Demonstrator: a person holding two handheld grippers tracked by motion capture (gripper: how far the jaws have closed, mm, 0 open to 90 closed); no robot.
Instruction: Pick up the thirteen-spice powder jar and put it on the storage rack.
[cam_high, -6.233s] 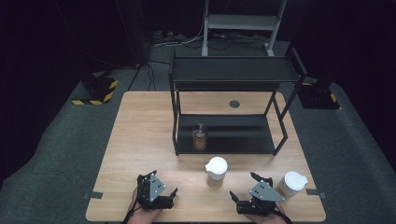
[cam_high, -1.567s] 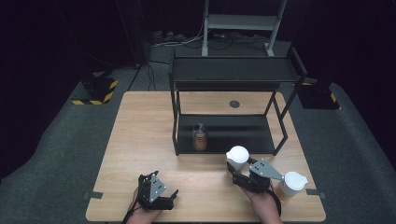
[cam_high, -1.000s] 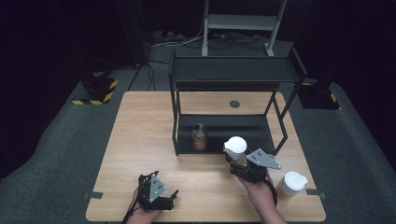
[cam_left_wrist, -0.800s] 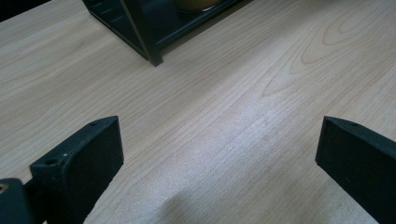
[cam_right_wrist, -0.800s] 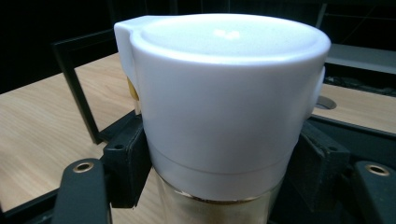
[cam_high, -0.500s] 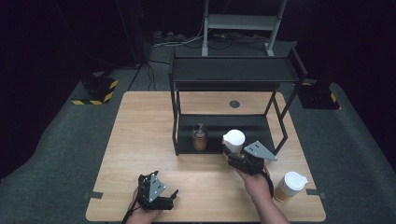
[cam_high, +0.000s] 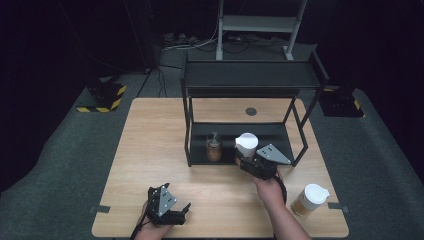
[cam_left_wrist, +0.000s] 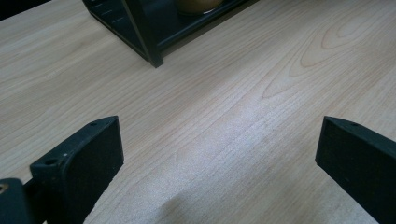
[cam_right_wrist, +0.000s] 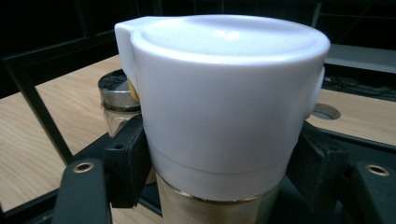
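My right gripper (cam_right_wrist: 219, 182) is clamped on the white-lidded cup (cam_right_wrist: 224, 107), jaws pressed to both sides just under the lid where the tan body starts. In the high view the right gripper (cam_high: 257, 165) has the cup (cam_high: 246, 145) at the front edge of the black shelf unit (cam_high: 250, 75), over its lower tier. The glass jar (cam_high: 214, 146) stands on that tier at about 9 o'clock from the cup, close by.

Risks, as I judge them: the grip sits high, near the lid seam, so a squeeze or tilt could pop the lid or slop the contents. Swinging left could knock the jar. Lifting could catch the lid on the upper tier.

My left gripper (cam_high: 172, 212) rests near the table's (cam_high: 150, 130) front edge at 7 o'clock, jaws spread wide, nothing between them, bare wood beneath. A second lidded cup (cam_high: 309, 199) stands at 4 o'clock, well apart.
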